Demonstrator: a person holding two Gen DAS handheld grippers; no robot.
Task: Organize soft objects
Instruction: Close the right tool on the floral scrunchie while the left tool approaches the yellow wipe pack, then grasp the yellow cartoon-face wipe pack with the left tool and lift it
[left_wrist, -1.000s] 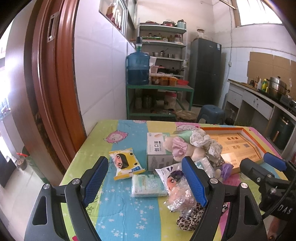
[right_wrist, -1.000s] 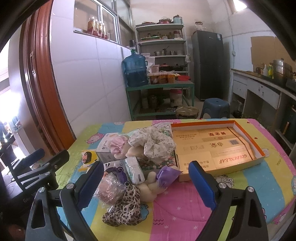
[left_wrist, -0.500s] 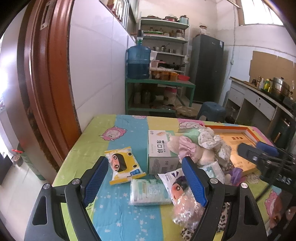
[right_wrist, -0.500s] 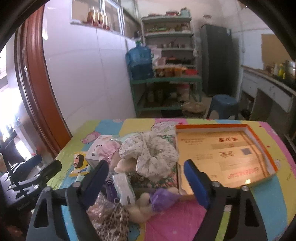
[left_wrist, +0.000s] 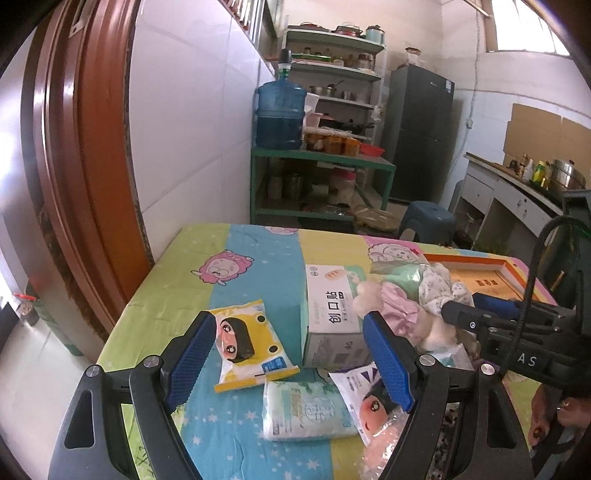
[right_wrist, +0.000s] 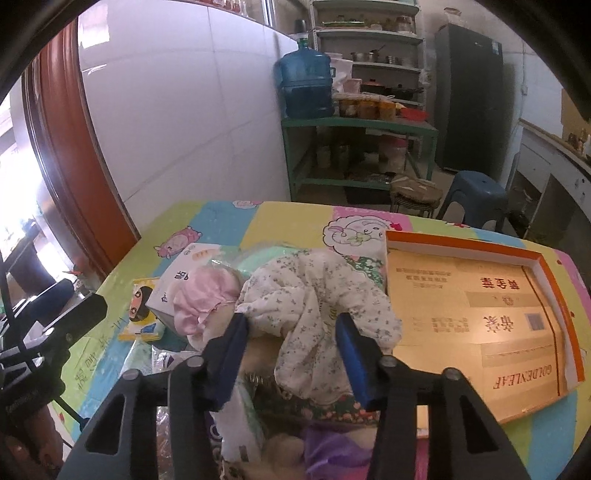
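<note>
While the orange-rimmed cardboard tray (right_wrist: 480, 254) lies empty, the right gripper (right_wrist: 291, 332) has been closing round the white floral cloth (right_wrist: 317, 291), pads not clearly pressing; the left gripper (left_wrist: 291, 354) gapes empty.

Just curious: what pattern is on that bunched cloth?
Cream with tiny flowers; right wrist view shows it best.

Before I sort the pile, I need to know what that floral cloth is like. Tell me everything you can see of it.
The floral cloth is off-white with a small grey-green flower print, thin, soft and crumpled, bunched into loose folds. It lies on top of the pile, against the pink cloth on its left and beside the orange-rimmed box on its right. The right gripper has just been closing around its lower folds; both pads sit at the fabric, though whether they already pinch it is unclear.
</note>
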